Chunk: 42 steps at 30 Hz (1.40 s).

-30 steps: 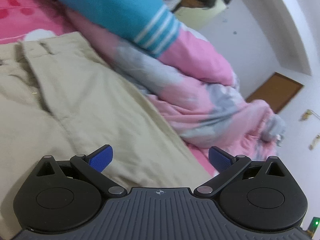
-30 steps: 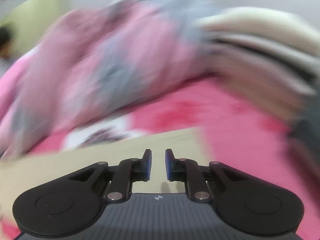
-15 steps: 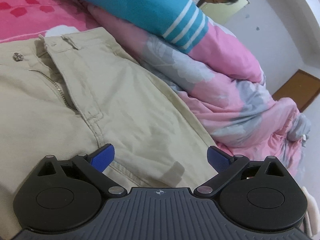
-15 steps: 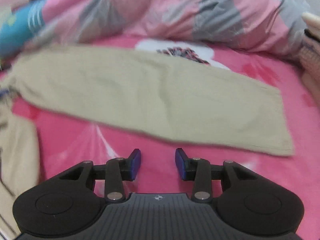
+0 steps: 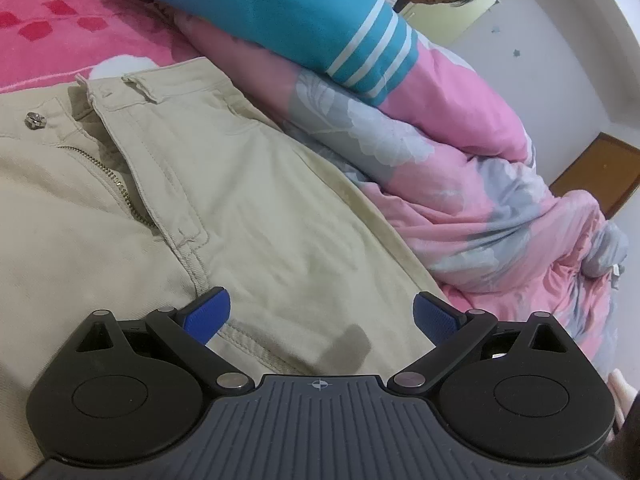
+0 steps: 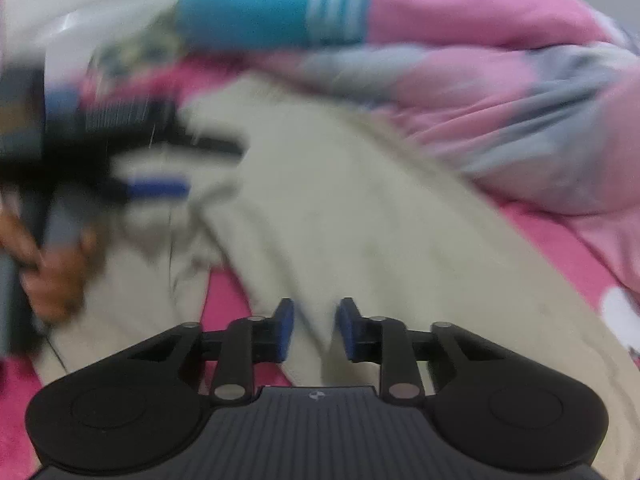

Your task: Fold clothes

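Beige cotton trousers (image 5: pixel 248 184) lying flat on the pink fleece blanket (image 5: pixel 60 32), fly open. Left gripper (image 5: pixel 320 312) spread wide above the hip, empty; right gripper (image 6: pixel 314 328) narrowed, just closing, nothing pinched. Best to grip the leg edge cleanly before folding

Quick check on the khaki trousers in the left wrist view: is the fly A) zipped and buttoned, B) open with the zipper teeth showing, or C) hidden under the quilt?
B: the khaki trousers lie with the fly apart, zipper teeth exposed below the metal button.
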Each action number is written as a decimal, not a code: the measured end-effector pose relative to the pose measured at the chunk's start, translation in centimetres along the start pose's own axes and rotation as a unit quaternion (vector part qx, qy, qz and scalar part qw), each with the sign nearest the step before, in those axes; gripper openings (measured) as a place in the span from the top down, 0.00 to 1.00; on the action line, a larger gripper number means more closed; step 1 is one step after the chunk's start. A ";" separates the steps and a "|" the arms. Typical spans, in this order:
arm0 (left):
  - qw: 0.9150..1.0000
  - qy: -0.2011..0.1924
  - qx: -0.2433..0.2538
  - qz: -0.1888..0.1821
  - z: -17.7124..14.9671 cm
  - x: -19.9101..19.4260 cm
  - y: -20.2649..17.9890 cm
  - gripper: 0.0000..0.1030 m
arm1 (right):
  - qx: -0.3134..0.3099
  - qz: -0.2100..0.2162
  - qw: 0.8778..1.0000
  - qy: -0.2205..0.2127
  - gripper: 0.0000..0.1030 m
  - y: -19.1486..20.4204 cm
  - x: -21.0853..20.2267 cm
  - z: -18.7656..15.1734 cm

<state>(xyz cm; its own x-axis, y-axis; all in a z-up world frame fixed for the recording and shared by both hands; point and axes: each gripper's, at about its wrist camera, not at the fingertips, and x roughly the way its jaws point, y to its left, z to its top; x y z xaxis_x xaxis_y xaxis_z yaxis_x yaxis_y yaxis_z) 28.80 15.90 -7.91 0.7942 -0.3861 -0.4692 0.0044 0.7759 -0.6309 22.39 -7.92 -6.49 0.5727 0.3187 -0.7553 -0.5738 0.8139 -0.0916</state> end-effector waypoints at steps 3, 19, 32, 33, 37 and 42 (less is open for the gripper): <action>1.000 0.000 -0.002 0.000 0.0 0.0 0.0 0.04 | -0.026 0.004 1.000 0.008 0.79 0.9 -1.4 -0.9; 1.000 -0.008 -0.004 0.006 0.3 -0.1 0.2 0.04 | -0.085 0.071 0.994 0.000 0.98 4.3 -0.7 0.0; 0.987 0.009 0.140 0.083 -1.4 1.2 -2.9 0.01 | 0.050 0.028 0.998 -0.008 0.97 0.3 -1.1 -2.2; 0.985 0.011 0.150 0.089 -1.6 1.4 -3.1 0.00 | 0.055 0.026 0.998 -0.012 0.97 -0.3 -2.0 -2.1; 0.980 0.012 0.171 0.101 -2.1 1.5 -3.5 0.00 | 0.083 -0.015 0.996 -0.036 0.97 -4.0 -4.2 -1.8; 0.982 0.007 0.161 0.097 -1.9 1.2 -3.4 0.01 | 0.121 -0.019 0.992 0.014 0.96 -6.8 -3.1 -5.8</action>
<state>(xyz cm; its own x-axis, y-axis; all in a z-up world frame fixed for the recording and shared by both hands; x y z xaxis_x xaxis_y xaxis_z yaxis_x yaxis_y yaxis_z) 28.58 11.88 -7.52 0.7913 -0.2201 -0.5705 0.0476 0.9523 -0.3014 21.12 -17.29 -7.30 0.5724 0.2752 -0.7724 -0.3927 0.9190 0.0364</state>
